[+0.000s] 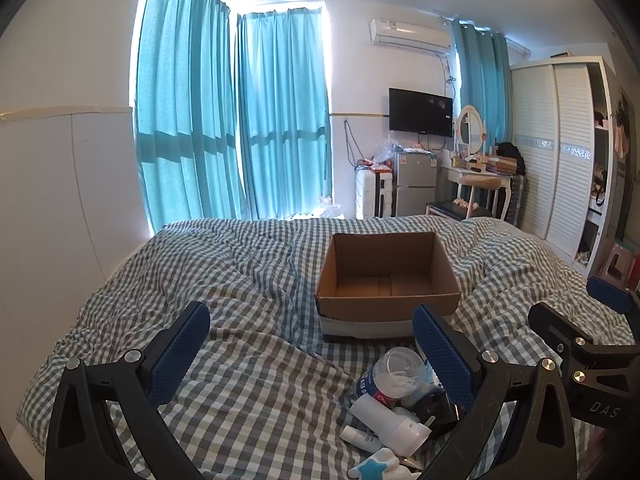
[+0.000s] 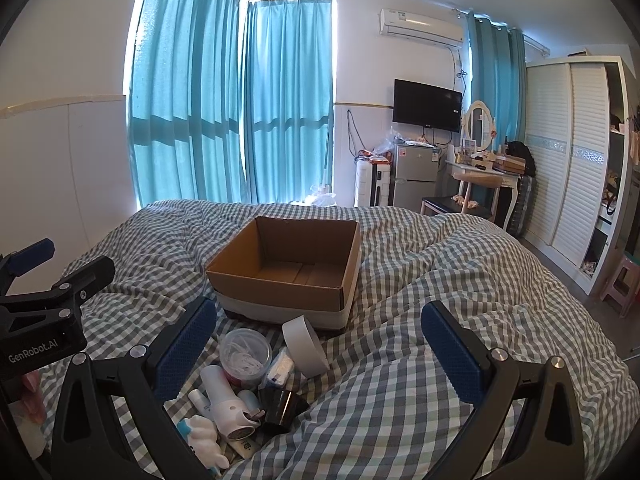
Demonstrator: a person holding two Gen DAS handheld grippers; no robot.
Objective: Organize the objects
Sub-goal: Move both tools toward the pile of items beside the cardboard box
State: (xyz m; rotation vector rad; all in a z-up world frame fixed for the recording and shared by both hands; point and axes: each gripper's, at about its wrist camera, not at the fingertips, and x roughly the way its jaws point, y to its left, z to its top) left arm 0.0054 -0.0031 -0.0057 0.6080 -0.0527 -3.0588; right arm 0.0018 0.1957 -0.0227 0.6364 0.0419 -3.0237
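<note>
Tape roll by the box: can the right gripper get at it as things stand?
Probably yes. The right gripper is open and empty, and the tape roll lies uncovered on the bedspread just ahead, before the cardboard box.

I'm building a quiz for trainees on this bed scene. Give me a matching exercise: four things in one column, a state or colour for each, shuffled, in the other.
Things:
1. cardboard box
2. clear round tub
3. roll of white tape
4. star-shaped toy

States or colours:
A. blue and white
B. holds white cotton swabs
C. open-topped and empty
D. lying on its side against the box

Pairs: 1-C, 2-B, 3-D, 4-A
</note>
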